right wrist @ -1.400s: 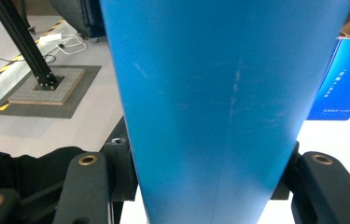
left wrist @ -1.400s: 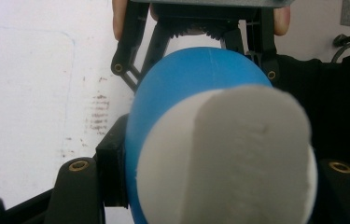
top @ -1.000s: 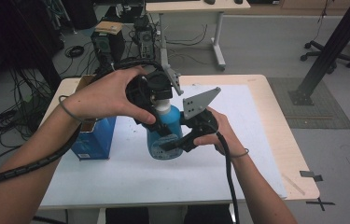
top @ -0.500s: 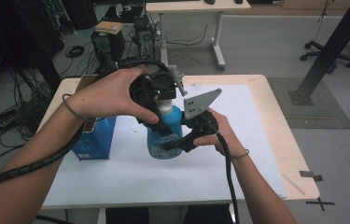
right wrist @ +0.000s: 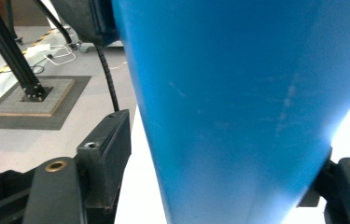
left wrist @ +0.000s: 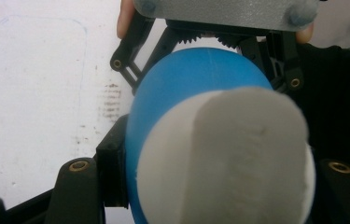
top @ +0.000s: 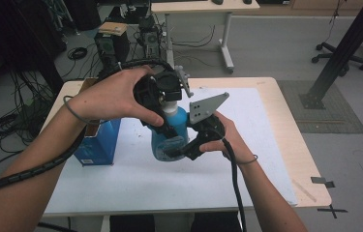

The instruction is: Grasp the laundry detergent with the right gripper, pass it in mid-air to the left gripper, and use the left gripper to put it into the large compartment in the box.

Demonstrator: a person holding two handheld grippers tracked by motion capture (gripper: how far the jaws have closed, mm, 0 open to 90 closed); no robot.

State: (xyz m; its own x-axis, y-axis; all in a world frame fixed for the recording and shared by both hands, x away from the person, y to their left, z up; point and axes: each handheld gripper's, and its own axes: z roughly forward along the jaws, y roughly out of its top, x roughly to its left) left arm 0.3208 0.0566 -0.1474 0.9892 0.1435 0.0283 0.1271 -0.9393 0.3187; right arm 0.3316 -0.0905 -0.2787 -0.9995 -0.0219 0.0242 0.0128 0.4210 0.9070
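Looking down from the high view, we see a blue bottle (top: 169, 137) standing upright on the white mat (top: 135, 179) near the middle of the table (top: 285, 140), just beside a blue box (top: 97, 145). Our left gripper (top: 167, 92) comes down over the bottle's white cap (top: 172, 107); in the left gripper view its 2 jaws pinch the cap (left wrist: 224, 158) from both sides. Our right gripper (top: 181, 151) sits low at the bottle's body. Its jaws have just been opening: in the right gripper view the bottle (right wrist: 238, 112) stands between them, with a gap showing at the left jaw.
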